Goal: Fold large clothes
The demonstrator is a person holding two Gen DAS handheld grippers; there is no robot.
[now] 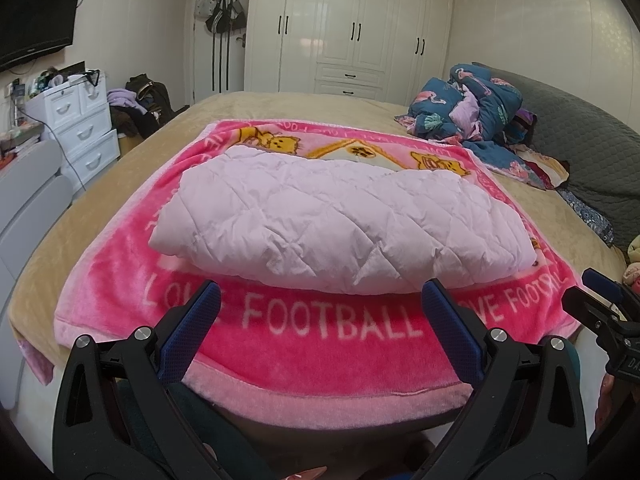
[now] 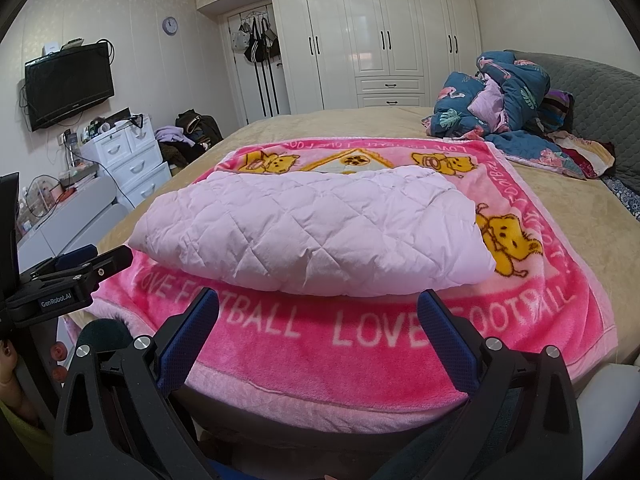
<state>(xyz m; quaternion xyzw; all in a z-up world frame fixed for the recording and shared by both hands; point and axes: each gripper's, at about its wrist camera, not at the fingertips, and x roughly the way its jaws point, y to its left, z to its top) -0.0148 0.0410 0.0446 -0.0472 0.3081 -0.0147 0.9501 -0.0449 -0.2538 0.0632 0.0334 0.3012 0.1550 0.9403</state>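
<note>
A pale pink quilted garment [image 1: 336, 220] [image 2: 316, 232] lies folded into a thick bundle on a bright pink "LOVE FOOTBALL" blanket [image 1: 320, 344] [image 2: 360, 360] spread over the bed. My left gripper [image 1: 320, 292] hovers open just short of the bundle's near edge, holding nothing. My right gripper [image 2: 318, 296] is open too, at the same near edge and a little further right. Each gripper shows at the side of the other's view: the right gripper [image 1: 600, 296] and the left gripper [image 2: 80, 264].
A tan bed cover [image 1: 280, 108] lies under the blanket. A heap of blue patterned bedding [image 1: 472, 108] [image 2: 508, 92] sits at the far right by a grey headboard [image 2: 592, 96]. White drawers [image 1: 80, 120], a TV [image 2: 68, 84] and white wardrobes [image 2: 380, 36] line the room.
</note>
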